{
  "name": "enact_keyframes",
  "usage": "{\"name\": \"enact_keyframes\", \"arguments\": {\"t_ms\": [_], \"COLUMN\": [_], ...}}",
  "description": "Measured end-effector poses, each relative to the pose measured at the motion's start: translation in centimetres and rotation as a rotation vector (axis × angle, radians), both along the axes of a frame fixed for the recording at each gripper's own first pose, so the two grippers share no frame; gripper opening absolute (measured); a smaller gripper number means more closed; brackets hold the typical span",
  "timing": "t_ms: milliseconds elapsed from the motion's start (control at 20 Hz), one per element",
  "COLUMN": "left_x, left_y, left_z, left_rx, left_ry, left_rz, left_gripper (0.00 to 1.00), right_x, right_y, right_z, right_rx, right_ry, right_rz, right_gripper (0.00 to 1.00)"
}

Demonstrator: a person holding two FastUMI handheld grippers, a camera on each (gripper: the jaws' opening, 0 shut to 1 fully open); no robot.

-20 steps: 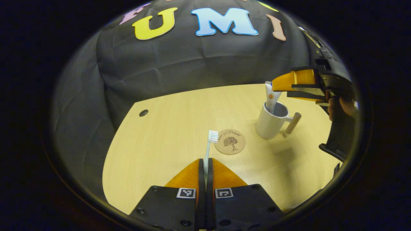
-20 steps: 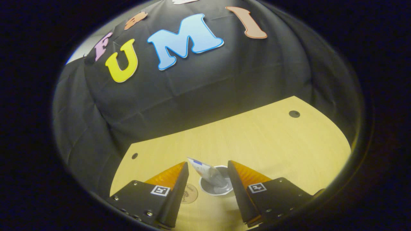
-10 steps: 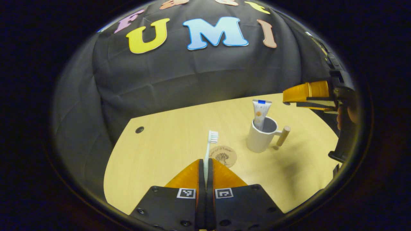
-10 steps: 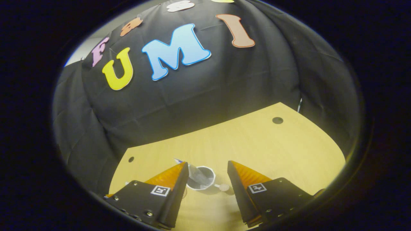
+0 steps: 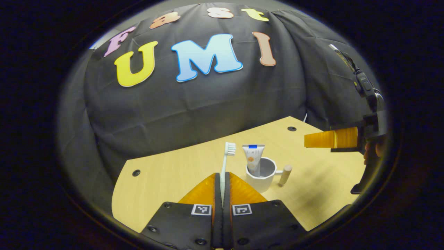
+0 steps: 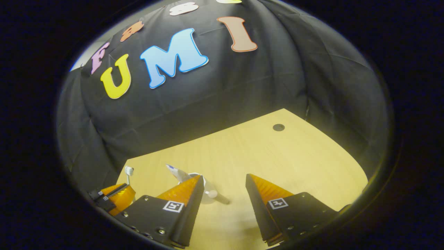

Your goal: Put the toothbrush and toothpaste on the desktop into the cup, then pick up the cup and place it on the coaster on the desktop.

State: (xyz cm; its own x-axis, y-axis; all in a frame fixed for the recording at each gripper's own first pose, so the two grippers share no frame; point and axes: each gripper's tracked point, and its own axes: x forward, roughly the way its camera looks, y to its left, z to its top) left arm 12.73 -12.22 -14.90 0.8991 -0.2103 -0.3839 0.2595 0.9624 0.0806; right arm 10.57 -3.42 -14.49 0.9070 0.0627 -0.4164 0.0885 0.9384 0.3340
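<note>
In the left gripper view, the left tongs (image 5: 222, 178) were clamped on the toothbrush (image 5: 225, 163), whose handle rose upright from between the fingers with the bristle head at the top, just left of the cup (image 5: 261, 177). The white cup stood on the tabletop (image 5: 166, 173) with the toothpaste (image 5: 254, 158) standing upright in it, its flat end above the rim. The cup's wooden handle (image 5: 285, 174) pointed right. Right of the cup lay open tabletop, and over it hovered the right tongs (image 5: 331, 139), held by a hand (image 5: 373, 152) near the tabletop's right edge.

In the right gripper view, the left tongs (image 6: 112, 196) with the toothbrush (image 6: 128, 172) sat left of the cup (image 6: 204, 192). The right tongs (image 6: 223, 185) stood wide apart, gripping nothing. Beyond the cup, bare tabletop (image 6: 284, 156) ran to the far edge.
</note>
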Motion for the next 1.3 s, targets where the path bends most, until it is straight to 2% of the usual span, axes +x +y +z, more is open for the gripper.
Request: {"name": "enact_keyframes", "arguments": {"t_ms": [300, 900, 1100, 1300], "left_x": [2.7, 6.8, 8.7, 10.3], "left_y": [-4.6, -12.2, -13.7, -13.9], "left_z": [1.6, 3.0, 2.2, 1.3], "left_rx": [-0.003, -0.052, -0.067, -0.065], "left_ry": [-0.063, -0.159, -0.181, -0.207], "left_rz": [-0.087, -0.231, -0.255, -0.244], "left_gripper": [0.08, 0.07, 0.07, 0.08], "right_x": [-0.7, -1.3, -1.9, -2.4], "right_y": [-2.5, -4.7, -5.7, -6.5], "right_z": [-0.9, -3.4, -4.6, -5.6], "right_rx": [-0.001, 0.008, 0.002, 0.004], "right_ry": [0.030, 0.112, 0.143, 0.171], "right_rz": [-0.040, -0.074, -0.091, -0.110], "right_gripper": [0.73, 0.74, 0.74, 0.73]}}
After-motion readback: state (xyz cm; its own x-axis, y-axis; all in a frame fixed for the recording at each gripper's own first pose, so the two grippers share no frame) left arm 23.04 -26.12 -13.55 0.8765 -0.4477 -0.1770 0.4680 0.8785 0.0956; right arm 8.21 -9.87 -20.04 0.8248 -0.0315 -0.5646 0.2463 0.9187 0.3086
